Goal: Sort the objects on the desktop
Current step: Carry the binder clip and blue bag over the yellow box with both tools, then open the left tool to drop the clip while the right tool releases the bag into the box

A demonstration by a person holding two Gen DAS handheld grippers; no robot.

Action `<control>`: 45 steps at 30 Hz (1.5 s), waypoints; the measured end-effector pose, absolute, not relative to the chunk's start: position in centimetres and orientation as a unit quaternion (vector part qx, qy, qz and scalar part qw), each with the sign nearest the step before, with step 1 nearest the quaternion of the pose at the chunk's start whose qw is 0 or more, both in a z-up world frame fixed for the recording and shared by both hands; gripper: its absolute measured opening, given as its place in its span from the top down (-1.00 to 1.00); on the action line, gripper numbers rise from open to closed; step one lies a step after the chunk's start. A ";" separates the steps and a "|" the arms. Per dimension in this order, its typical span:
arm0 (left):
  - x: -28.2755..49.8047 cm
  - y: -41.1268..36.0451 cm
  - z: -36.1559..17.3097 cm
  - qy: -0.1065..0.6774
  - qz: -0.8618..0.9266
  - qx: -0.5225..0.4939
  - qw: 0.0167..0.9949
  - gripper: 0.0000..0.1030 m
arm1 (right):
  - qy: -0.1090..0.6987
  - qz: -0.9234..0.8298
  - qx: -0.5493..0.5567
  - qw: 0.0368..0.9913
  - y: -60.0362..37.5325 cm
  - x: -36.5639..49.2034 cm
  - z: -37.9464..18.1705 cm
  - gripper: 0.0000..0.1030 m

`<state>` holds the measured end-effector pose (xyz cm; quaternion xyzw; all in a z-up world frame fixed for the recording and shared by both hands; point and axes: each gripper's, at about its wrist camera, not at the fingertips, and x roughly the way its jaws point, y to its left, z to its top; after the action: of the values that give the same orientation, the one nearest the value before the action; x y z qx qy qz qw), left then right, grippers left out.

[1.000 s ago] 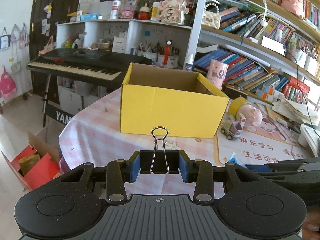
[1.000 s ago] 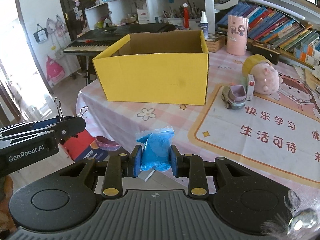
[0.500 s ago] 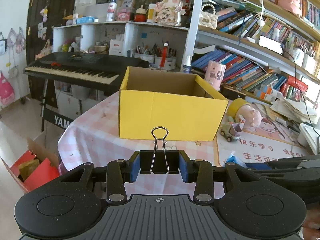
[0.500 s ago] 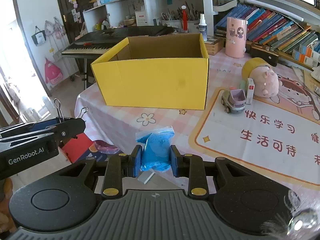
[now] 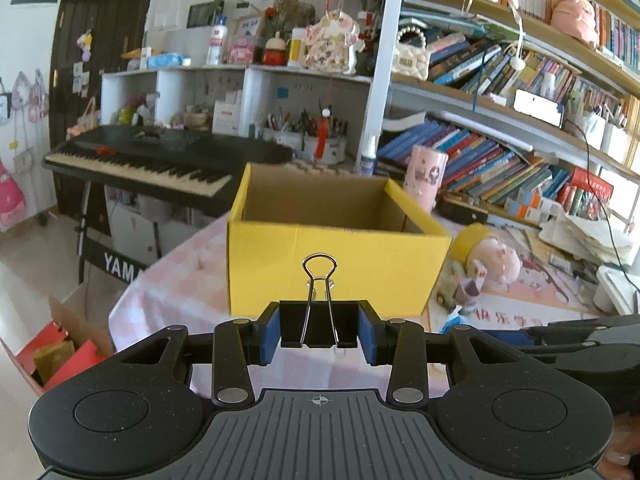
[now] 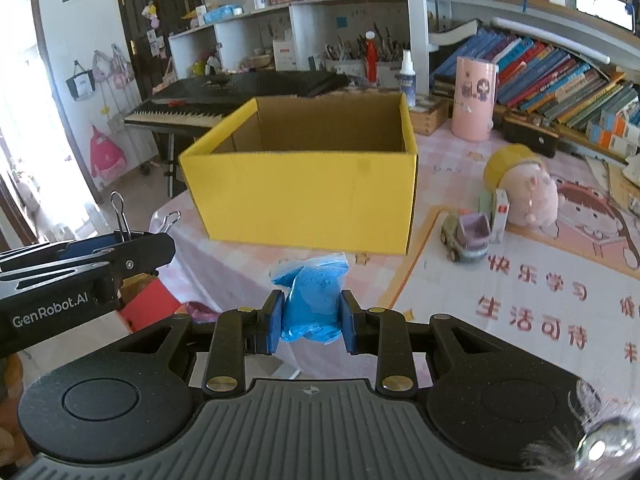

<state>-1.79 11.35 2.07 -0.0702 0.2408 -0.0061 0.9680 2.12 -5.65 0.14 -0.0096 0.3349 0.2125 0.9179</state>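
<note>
Up front, left hand-held gripper [image 5: 319, 325] pinching a black binder clip [image 5: 319, 322] between blue pads [image 5: 270, 333], wire handle standing upright against the yellow box [image 5: 332, 264] behind. Held off the near edge of the table [image 5: 188, 280], just short of the box.

Alongside, right hand-held gripper [image 6: 308, 322] pinching a clear bag of blue clay [image 6: 312, 300] between its pads, above the table's pink checked cloth in front of the box [image 6: 304, 196]. From the right wrist view, left gripper at far left with the clip's [image 6: 122, 220] silver handles sticking up.

Box open at the top, flaps absent from view, brown cardboard inside; visible inner walls bare, floor of the box hidden by the front wall, so contents cannot be told.

Right of the box, on a printed mat [image 6: 536, 296] with red Chinese characters: small toy truck [image 6: 466, 236] with a lilac bed, slim white carton [image 6: 500, 216] standing just beside it, pink plush pig [image 6: 528, 196] touching a yellow tape roll [image 6: 506, 160] behind. Farther back, tall pink cup [image 6: 474, 100] and white spray bottle [image 6: 407, 76].

Beyond the table, black keyboard [image 5: 152, 160] on a stand, pen pots [image 5: 312, 140] stuffed with pens on a white shelf, leaning books [image 5: 492, 168] on wooden shelving.
</note>
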 end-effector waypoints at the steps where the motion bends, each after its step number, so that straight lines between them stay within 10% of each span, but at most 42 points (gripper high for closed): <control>1: -1.6 11.4 2.3 0.236 -0.005 -0.068 0.969 0.26 | 0.332 0.213 -0.008 0.919 -5.6 2.4 0.3 0.48; 24: 7.6 10.9 4.7 0.176 0.042 -0.054 0.982 0.26 | 0.254 0.262 -0.031 0.930 -4.9 13.2 5.1 0.48; 45: 15.0 9.2 1.3 0.272 0.057 -0.030 0.960 0.26 | 0.300 0.324 -0.131 0.888 -4.0 22.7 2.2 0.48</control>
<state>14.98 9.20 1.29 -0.0304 0.2721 0.0575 0.9601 22.70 -3.96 2.18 -0.1307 0.2999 0.3241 0.8876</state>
